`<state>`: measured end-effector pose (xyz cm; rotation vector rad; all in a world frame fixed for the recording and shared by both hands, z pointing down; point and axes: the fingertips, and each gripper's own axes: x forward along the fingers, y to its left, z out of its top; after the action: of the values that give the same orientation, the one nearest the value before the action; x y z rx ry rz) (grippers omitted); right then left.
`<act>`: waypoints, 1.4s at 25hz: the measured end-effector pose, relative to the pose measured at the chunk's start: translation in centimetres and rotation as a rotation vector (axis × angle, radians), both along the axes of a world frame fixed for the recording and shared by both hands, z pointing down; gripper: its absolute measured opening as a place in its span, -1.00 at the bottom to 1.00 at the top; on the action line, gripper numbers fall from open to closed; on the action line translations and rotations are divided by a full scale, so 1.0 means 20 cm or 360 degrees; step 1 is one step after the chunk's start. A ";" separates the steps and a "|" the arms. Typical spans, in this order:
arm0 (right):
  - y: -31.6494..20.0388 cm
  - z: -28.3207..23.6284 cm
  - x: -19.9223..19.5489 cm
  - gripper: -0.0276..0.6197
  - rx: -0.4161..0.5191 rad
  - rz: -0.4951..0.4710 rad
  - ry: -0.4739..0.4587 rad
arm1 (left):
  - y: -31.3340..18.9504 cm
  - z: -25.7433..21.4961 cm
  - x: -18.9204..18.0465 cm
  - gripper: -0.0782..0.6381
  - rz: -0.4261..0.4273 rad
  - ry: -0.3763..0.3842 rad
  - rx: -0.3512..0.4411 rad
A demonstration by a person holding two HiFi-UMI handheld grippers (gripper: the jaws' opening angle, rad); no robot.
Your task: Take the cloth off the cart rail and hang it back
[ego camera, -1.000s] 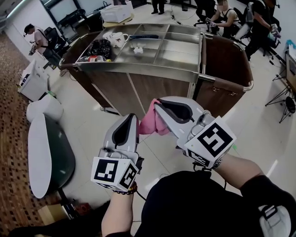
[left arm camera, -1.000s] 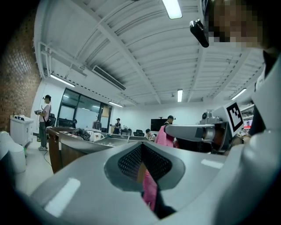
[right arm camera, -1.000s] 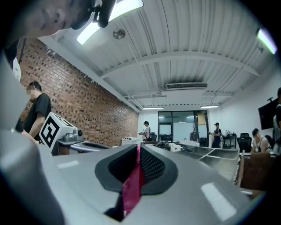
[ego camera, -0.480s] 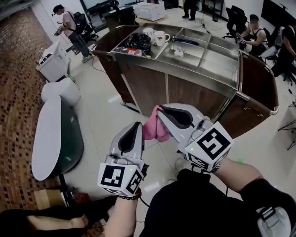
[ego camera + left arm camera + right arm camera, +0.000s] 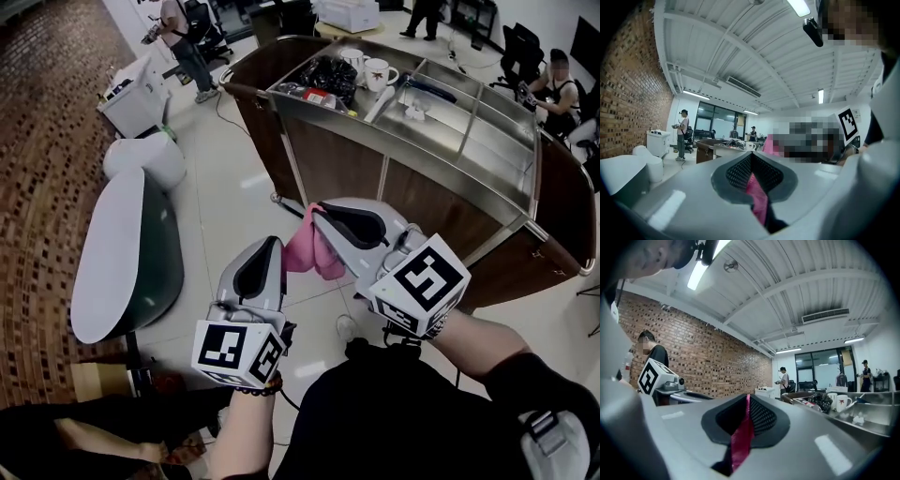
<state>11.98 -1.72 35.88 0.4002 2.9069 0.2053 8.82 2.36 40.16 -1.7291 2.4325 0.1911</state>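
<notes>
Item inspected: pink cloth (image 5: 307,251), bunched into a soft wad. It is off the cart rail (image 5: 562,251) and held in the air between the two tongs, in front of the long wooden side of the cart (image 5: 375,173) and apart from it.
Left tongs (image 5: 273,242): clenched on the cloth. The left gripper view shows a pink fold pinched flat between the meshed pads (image 5: 738,171).
Right tongs (image 5: 315,210): clenched on the cloth. In the right gripper view a thin pink strip runs up the seam between its pads.
Handling, judged: light and limp, with no stiffness, so it sags and folds wherever it is unsupported. It is not fragile. Thin fabric can creep out of a shallow pinch, so a deep bite is safer.
Grasp points, judged: two points along one edge, kept apart, so the cloth opens into a span that can drape over the rail. At present the tongs stand close together and the cloth is wadded.
Risk, judged: a bunched cloth hangs unevenly and may slide off a smooth rail.
Cart top: steel tray divided into compartments (image 5: 487,141).
Far-left compartment: dark crumpled bundle (image 5: 328,77), with something red at its near edge.
Next compartment: two white mugs (image 5: 380,73).
Middle compartments: small white items (image 5: 412,111), kind not discernible.
End bins (image 5: 567,202): dark brown, one at each end of the cart. Contents not visible.
</notes>
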 end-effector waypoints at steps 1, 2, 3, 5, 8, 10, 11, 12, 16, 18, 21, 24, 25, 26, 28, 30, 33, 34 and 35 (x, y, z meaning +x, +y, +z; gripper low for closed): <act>-0.02 0.02 -0.05 -0.85 -0.0008 -0.0013 -0.0007 | -0.02 0.01 -0.05 -0.77 -0.0013 -0.0009 -0.0007; -0.04 0.02 -0.10 -0.85 -0.0012 -0.0025 -0.0013 | -0.03 0.01 -0.10 -0.77 -0.0024 -0.0016 -0.0009; -0.05 0.02 -0.14 -0.85 -0.0011 -0.0037 -0.0016 | -0.05 0.00 -0.14 -0.77 -0.0034 -0.0020 -0.0009; -0.11 0.01 -0.22 -0.85 -0.0010 -0.0063 -0.0015 | -0.11 0.00 -0.21 -0.77 -0.0054 -0.0021 -0.0013; -0.26 0.05 -0.31 -0.85 -0.0022 -0.0104 -0.0023 | -0.27 0.05 -0.31 -0.77 -0.0092 -0.0023 -0.0033; -0.32 0.08 -0.39 -0.85 -0.0023 -0.0128 -0.0029 | -0.33 0.07 -0.39 -0.77 -0.0114 -0.0032 -0.0041; -0.35 0.10 -0.44 -0.85 -0.0023 -0.0139 -0.0033 | -0.36 0.08 -0.44 -0.77 -0.0126 -0.0037 -0.0041; -0.38 0.11 -0.50 -0.85 -0.0024 -0.0148 -0.0035 | -0.39 0.10 -0.49 -0.77 -0.0137 -0.0040 -0.0039; -0.48 0.14 -0.68 -0.85 -0.0031 -0.0170 -0.0036 | -0.49 0.15 -0.68 -0.77 -0.0160 -0.0031 -0.0048; -0.49 0.13 -0.74 -0.85 -0.0022 -0.0179 -0.0039 | -0.50 0.15 -0.73 -0.77 -0.0166 -0.0025 -0.0046; -0.49 0.12 -0.82 -0.85 -0.0012 -0.0178 -0.0038 | -0.51 0.14 -0.81 -0.77 -0.0166 -0.0023 -0.0036; -0.51 0.13 -0.91 -0.85 -0.0008 -0.0164 -0.0041 | -0.53 0.15 -0.91 -0.77 -0.0152 -0.0023 -0.0037; -0.51 0.12 -0.94 -0.85 -0.0007 -0.0155 -0.0044 | -0.53 0.15 -0.94 -0.77 -0.0145 -0.0024 -0.0036; -0.50 0.12 -0.98 -0.85 -0.0005 -0.0145 -0.0046 | -0.52 0.15 -0.99 -0.77 -0.0136 -0.0026 -0.0036; -0.47 0.11 -1.06 -0.85 -0.0003 -0.0125 -0.0044 | -0.48 0.13 -1.07 -0.77 -0.0118 -0.0028 -0.0033; -0.43 0.10 -1.14 -0.85 0.0000 -0.0099 -0.0043 | -0.45 0.11 -1.15 -0.77 -0.0094 -0.0031 -0.0028; -0.39 0.07 -1.29 -0.85 0.0000 -0.0047 -0.0051 | -0.40 0.08 -1.30 -0.77 -0.0047 -0.0045 -0.0030; -0.37 0.07 -1.35 -0.85 -0.0003 -0.0029 -0.0052 | -0.37 0.07 -1.36 -0.77 -0.0030 -0.0050 -0.0032; -0.33 0.07 -1.41 -0.85 -0.0012 -0.0009 -0.0046 | -0.33 0.06 -1.42 -0.77 -0.0013 -0.0054 -0.0033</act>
<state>-16.31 -8.31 37.22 0.4006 2.8768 0.1978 -19.65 -4.33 41.34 -1.7164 2.4251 0.1349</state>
